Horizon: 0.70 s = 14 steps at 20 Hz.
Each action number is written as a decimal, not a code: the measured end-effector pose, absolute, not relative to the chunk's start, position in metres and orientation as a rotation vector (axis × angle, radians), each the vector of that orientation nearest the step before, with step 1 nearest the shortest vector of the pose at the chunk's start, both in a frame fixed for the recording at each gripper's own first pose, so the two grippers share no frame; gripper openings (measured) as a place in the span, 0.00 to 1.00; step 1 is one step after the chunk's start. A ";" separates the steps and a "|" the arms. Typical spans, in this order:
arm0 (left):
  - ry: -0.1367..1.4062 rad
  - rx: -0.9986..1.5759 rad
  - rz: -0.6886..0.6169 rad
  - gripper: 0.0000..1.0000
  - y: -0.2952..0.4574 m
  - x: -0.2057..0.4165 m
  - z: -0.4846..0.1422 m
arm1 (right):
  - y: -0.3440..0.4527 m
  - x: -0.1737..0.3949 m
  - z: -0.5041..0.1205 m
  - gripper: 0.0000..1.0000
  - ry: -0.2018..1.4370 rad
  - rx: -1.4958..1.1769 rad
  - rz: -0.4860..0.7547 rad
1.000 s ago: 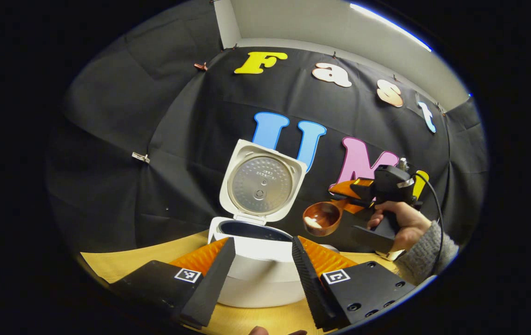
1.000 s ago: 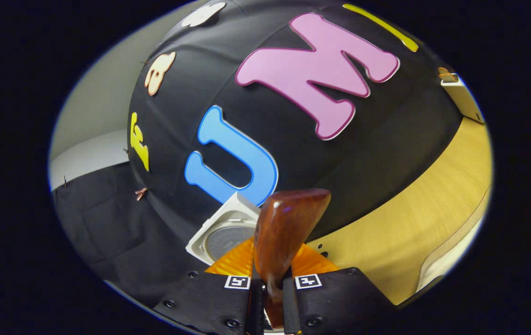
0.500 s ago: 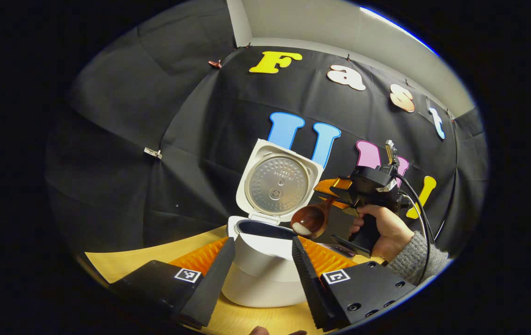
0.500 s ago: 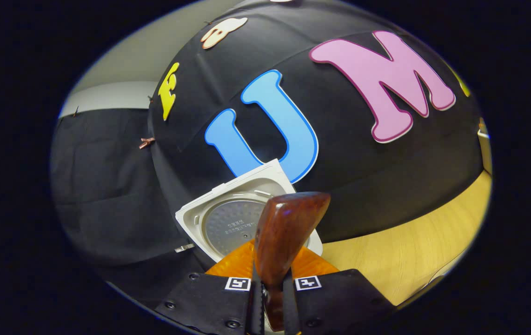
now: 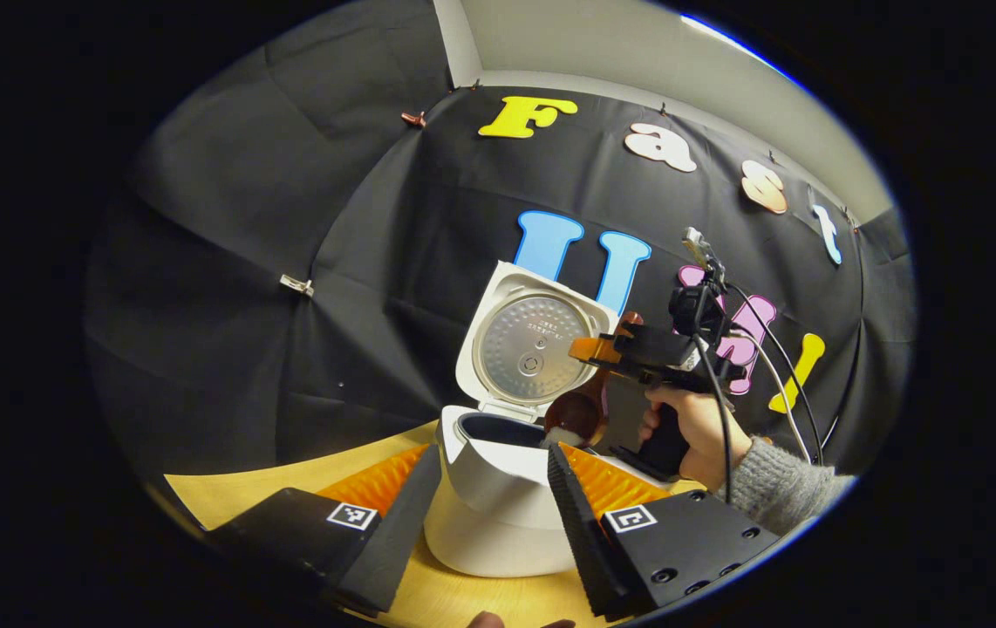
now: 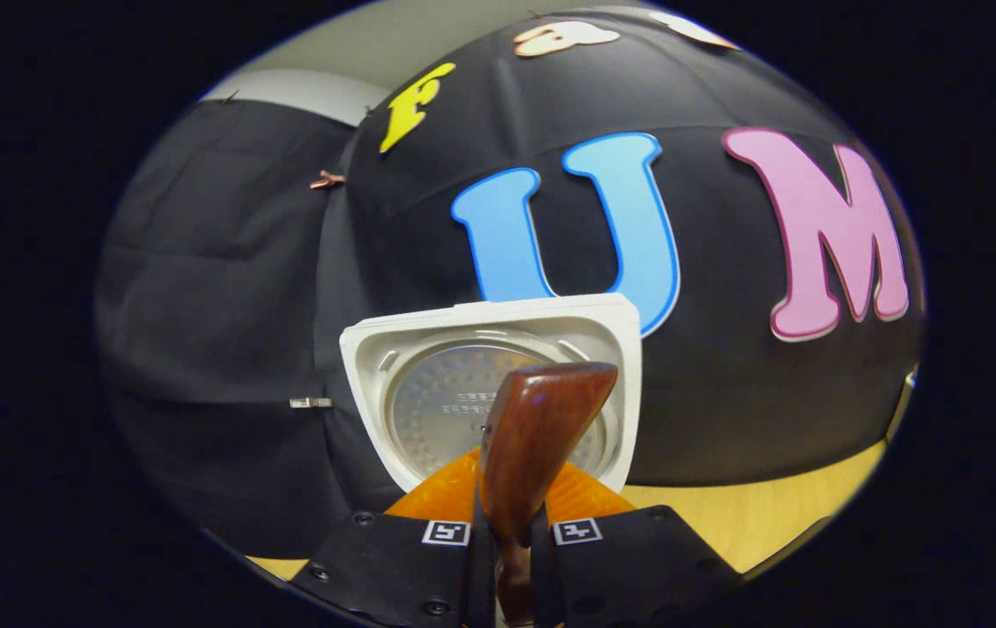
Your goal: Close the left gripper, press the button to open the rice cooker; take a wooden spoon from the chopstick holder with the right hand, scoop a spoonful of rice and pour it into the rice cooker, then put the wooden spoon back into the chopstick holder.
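- Rice sits in the wooden spoon at the rice cooker rim: you're at the pour.
- Your right gripper is clamped on the handle, which rises ahead between its jaws.
- Your left gripper stands wide apart, the cooker between and beyond them.
- Next, tip the bowl over the pot.

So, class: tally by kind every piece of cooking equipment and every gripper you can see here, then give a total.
Rice cooker: 1
Wooden spoon: 1
Grippers: 2, left gripper and right gripper
Total: 4
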<state>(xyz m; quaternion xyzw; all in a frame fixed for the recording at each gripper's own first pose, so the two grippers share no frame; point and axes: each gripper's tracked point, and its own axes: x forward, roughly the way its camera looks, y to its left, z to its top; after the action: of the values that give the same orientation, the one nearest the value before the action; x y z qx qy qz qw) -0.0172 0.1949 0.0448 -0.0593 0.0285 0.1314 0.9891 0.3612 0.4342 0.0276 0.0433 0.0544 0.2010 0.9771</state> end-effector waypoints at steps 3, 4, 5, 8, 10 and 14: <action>0.061 -0.125 0.268 0.80 0.198 -0.017 0.044 | 0.446 0.361 0.037 0.19 0.061 -0.022 0.426; 0.061 -0.127 0.268 0.80 0.199 -0.017 0.042 | 0.450 0.362 0.039 0.19 0.050 -0.049 0.432; 0.062 -0.128 0.270 0.80 0.201 -0.017 0.043 | 0.455 0.360 0.039 0.19 0.042 -0.078 0.440; 0.062 -0.127 0.276 0.80 0.203 -0.018 0.043 | 0.468 0.358 0.034 0.19 0.023 -0.188 0.465; 0.062 -0.129 0.277 0.80 0.204 -0.018 0.044 | 0.477 0.352 0.031 0.19 0.015 -0.259 0.485; 0.064 -0.133 0.276 0.80 0.205 -0.019 0.043 | 0.486 0.350 0.028 0.19 0.028 -0.263 0.493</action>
<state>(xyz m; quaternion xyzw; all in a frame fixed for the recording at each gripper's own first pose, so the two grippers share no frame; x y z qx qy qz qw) -0.0190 0.2046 0.0430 -0.0663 0.0318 0.1376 0.9878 0.3504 0.4857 0.0281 -0.1297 0.0138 0.2435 0.9611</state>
